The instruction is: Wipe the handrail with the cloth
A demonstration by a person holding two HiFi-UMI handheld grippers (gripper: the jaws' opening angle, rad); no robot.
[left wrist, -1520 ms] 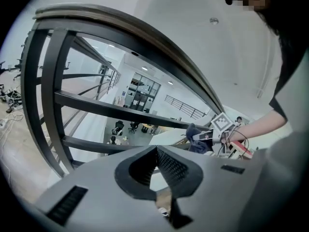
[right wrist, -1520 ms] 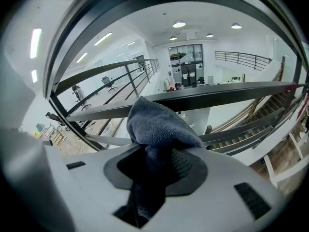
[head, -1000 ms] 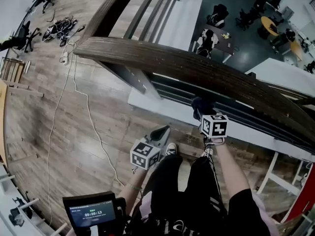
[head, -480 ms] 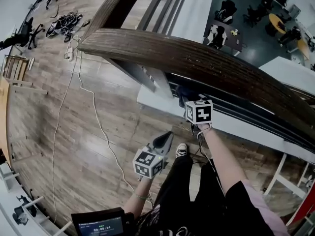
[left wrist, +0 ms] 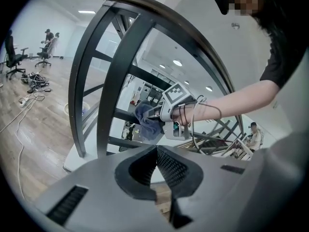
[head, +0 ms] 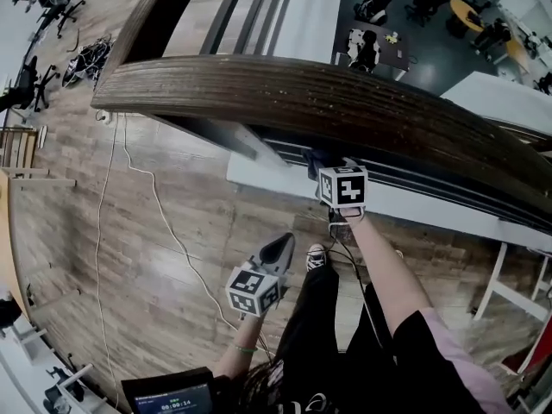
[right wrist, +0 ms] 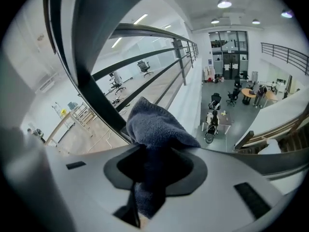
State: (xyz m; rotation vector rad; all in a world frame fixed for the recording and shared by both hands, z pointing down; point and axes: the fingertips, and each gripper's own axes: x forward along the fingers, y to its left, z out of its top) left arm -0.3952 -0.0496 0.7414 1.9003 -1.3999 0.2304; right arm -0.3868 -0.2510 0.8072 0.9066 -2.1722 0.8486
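The dark wooden handrail [head: 345, 102] curves across the head view from left to right. My right gripper [head: 328, 162] is just under the rail's near edge, with its marker cube [head: 343, 186] behind it. It is shut on a blue-grey cloth [right wrist: 157, 127], which bunches out of the jaws close to the rail [right wrist: 89, 66]. The cloth [left wrist: 146, 120] also shows in the left gripper view, in front of the dark balusters. My left gripper [head: 281, 248] hangs lower, by the person's knee, apart from the rail. Its jaws [left wrist: 157, 151] are shut with nothing between them.
Dark balusters [left wrist: 116, 81] and a white ledge [head: 259, 175] run under the rail. A white cable [head: 129, 179] trails over the wood floor, with a tangle of cables and chairs [head: 82, 54] at far left. Beyond the rail is a drop to a lower floor [head: 388, 33] with tables.
My right gripper has carried the cloth up and to the left, close under the handrail. The left gripper has stayed low and shut. The head view has shifted.
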